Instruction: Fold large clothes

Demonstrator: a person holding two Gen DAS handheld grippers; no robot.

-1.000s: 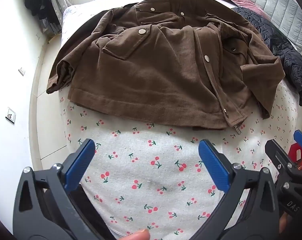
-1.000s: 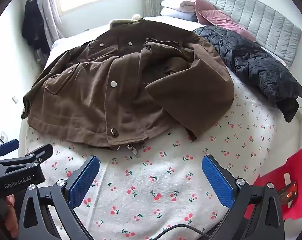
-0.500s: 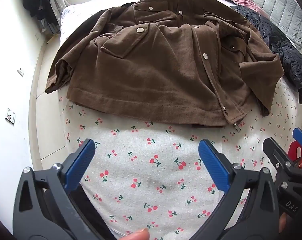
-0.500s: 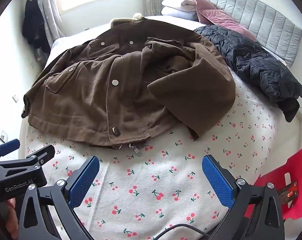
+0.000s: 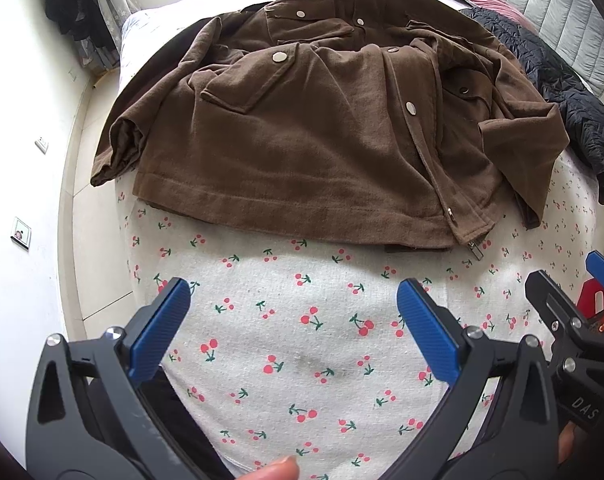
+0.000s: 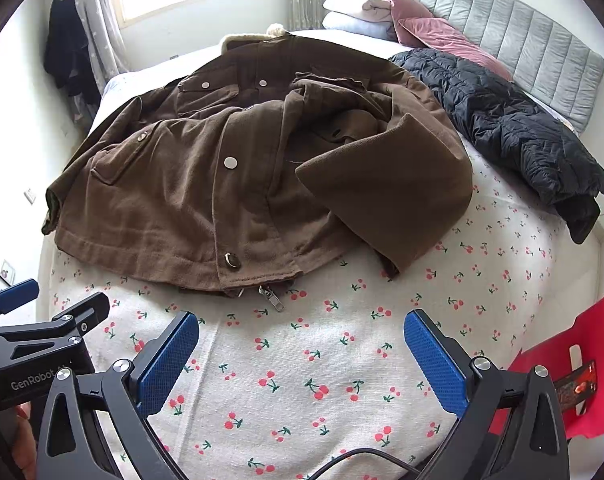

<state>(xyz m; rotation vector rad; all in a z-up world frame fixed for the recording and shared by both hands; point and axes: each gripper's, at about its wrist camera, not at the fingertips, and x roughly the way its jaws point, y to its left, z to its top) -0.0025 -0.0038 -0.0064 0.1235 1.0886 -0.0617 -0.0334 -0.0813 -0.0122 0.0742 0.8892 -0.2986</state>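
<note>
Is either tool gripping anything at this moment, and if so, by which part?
Nothing is held. The left tool and right tool are both open above the cherry-print sheet, short of the brown jacket.

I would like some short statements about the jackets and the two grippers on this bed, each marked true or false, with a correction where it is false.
1. The brown jacket lies on the cherry-print sheet. True.
2. The left gripper is shut on the jacket's hem. False: it is open, with only sheet between its fingers, short of the hem.
3. A black quilted jacket lies beside the brown one, toward the grey headboard. True.
4. The right gripper holds the zipper pull. False: it is open and empty; the pull lies on the sheet ahead of it.
5. One brown sleeve is folded across the jacket's front. True.
</note>
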